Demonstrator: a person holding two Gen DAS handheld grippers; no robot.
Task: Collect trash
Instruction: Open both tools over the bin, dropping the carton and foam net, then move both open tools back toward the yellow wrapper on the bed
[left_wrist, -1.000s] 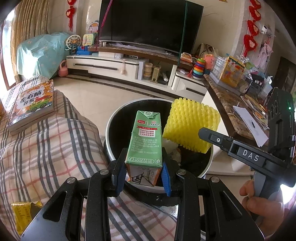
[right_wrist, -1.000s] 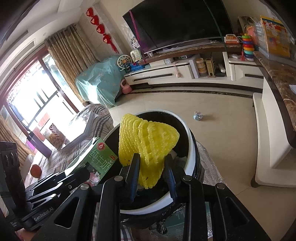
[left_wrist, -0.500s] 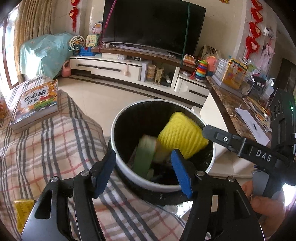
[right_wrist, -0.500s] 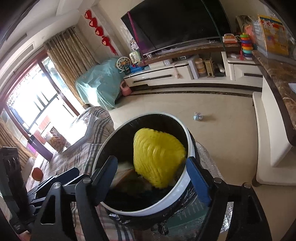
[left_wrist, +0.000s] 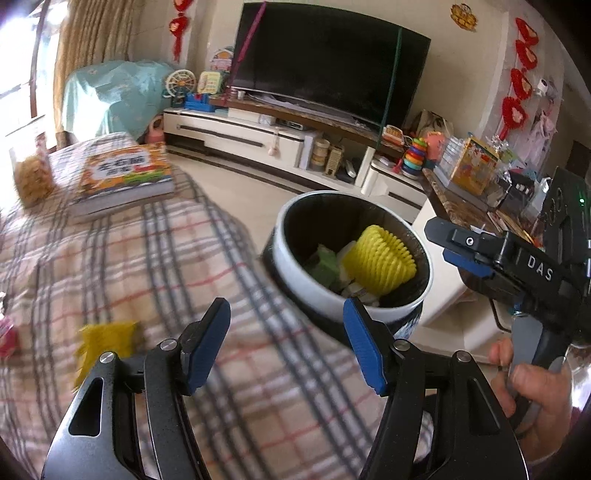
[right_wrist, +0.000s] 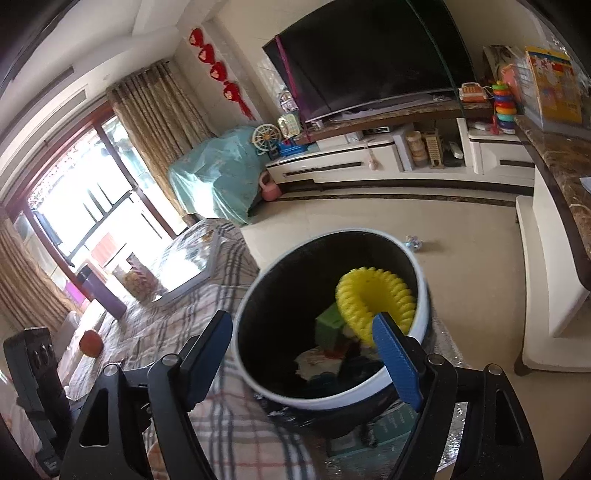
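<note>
A round white-rimmed trash bin (left_wrist: 295, 280) (right_wrist: 258, 384) with a black liner stands beside the plaid-covered surface (left_wrist: 155, 266). Inside lie the yellow foam fruit net (left_wrist: 376, 258) (right_wrist: 376, 299) and the green milk carton (left_wrist: 327, 264) (right_wrist: 328, 328) among other scraps. My left gripper (left_wrist: 286, 343) is open and empty, low over the plaid cloth left of the bin. My right gripper (right_wrist: 304, 358) is open and empty over the bin's near rim; it also shows in the left wrist view (left_wrist: 491, 258). A yellow wrapper (left_wrist: 105, 341) lies on the cloth near my left gripper.
A colourful book (left_wrist: 125, 177) and a snack jar (left_wrist: 31, 173) lie on the plaid cloth. An orange fruit (right_wrist: 90, 342) and a purple bottle (right_wrist: 105, 293) sit farther left. A TV cabinet (left_wrist: 258, 136) and marble-topped counter (right_wrist: 565, 166) border the tiled floor.
Both grippers opened and let go: the carton and the yellow net dropped into the bin. Both grippers then drew back, the left one swinging leftward over the cloth.
</note>
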